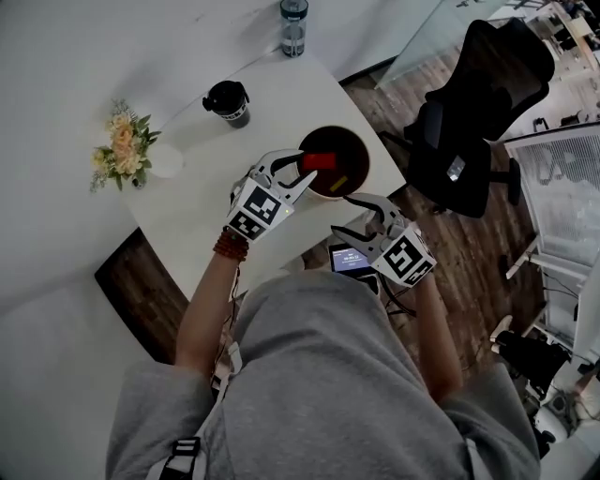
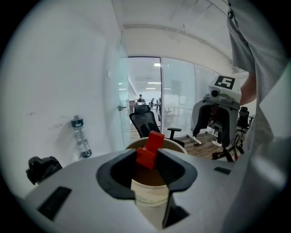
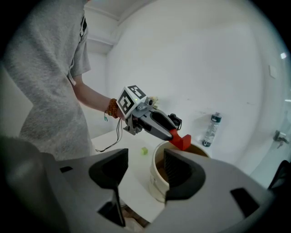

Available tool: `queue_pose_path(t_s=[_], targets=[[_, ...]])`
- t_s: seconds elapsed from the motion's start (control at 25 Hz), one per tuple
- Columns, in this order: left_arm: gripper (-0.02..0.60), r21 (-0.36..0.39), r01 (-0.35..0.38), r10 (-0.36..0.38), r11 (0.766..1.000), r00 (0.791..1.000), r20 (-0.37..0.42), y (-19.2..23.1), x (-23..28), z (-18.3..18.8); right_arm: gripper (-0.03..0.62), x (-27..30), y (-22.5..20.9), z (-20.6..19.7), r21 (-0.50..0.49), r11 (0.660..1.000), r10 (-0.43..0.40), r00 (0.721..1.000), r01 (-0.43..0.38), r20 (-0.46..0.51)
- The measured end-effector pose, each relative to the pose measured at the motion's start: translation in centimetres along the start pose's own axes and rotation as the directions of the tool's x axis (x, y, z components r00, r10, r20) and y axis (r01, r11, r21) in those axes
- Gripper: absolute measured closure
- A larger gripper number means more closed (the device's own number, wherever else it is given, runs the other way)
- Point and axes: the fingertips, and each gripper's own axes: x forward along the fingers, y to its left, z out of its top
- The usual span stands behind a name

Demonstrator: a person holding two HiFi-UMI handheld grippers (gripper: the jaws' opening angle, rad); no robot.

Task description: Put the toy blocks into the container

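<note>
A: One red block (image 2: 150, 148) is gripped in the left gripper (image 1: 305, 171), just above the container (image 1: 361, 150).
B: And the right gripper (image 3: 143, 172)?
A: Open, empty, beside the rim. A green block (image 3: 144, 150) lies on the table (image 1: 187, 206), so I think more work is left.

block (image 1: 319, 160) above container (image 1: 353, 148), bottle (image 1: 293, 26) behind

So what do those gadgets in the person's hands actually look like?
The left gripper and right gripper are white plastic, each with two curved jaws lined with black ribbed pads and a white cube printed with black square markers. A thin dark cable trails from the left one. The person wears a grey short-sleeved T-shirt and a reddish bead bracelet on the left wrist.
</note>
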Motion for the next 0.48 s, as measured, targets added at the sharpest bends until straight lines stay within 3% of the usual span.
queue_pose_path(t_s=[0.16, 0.48], targets=[[0.439, 0.037, -0.017, 0.020, 0.999, 0.998, -0.059, 0.2, 1.2, -0.6, 0.347, -0.5, -1.1, -0.7, 0.018, 1.000, -0.001, 1.000, 0.001, 0.004], [0.439, 0.051, -0.028, 0.032, 0.998, 0.997, -0.074, 0.4, 2.6, -0.3, 0.348, -1.4, -2.8, -1.5, 0.032, 0.999, -0.016, 1.000, 0.016, 0.005]])
